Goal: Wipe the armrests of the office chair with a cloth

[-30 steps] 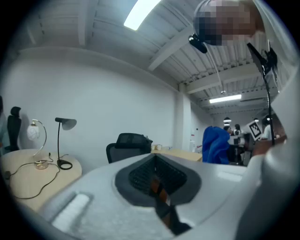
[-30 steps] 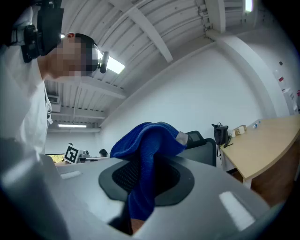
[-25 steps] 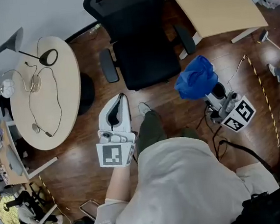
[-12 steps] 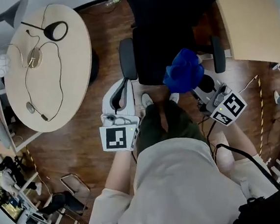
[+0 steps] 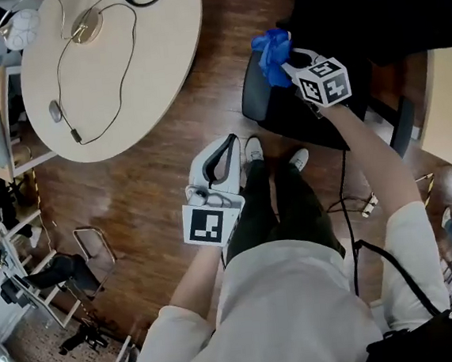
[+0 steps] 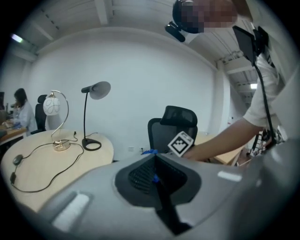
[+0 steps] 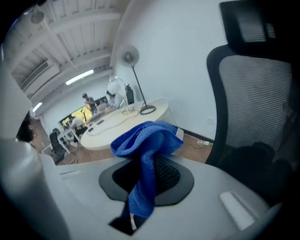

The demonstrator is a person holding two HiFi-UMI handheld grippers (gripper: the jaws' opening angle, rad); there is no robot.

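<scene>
- The right gripper (image 5: 290,62) is clamped on a blue cloth (image 5: 271,50); in the right gripper view the cloth is pinched between the closed jaws and bunches up over their tips.
- In the head view the cloth hangs over the near end of the black office chair's (image 5: 329,15) armrest (image 5: 254,95). No view shows whether it touches the pad.
- The chair's other armrest (image 5: 402,126) lies well apart, to the right, just beside a pale wooden desk (image 5: 451,107).
- The left gripper (image 5: 230,141) is held low in front of the person. Its jaws are pressed together with nothing between them, pointing toward the chair.
- The floor (image 5: 132,201) is dark brown wood planking with a slight sheen.
- A round table (image 5: 120,75) with a pale top stands to the left of the chair. A thin cable (image 5: 98,93) trails across it.
- In the left gripper view a desk lamp (image 6: 97,89) with a dark base stands on that table, with a wire-arc globe lamp (image 6: 52,107) near it.
- Behind them the wall (image 6: 140,70) is plain white.
</scene>
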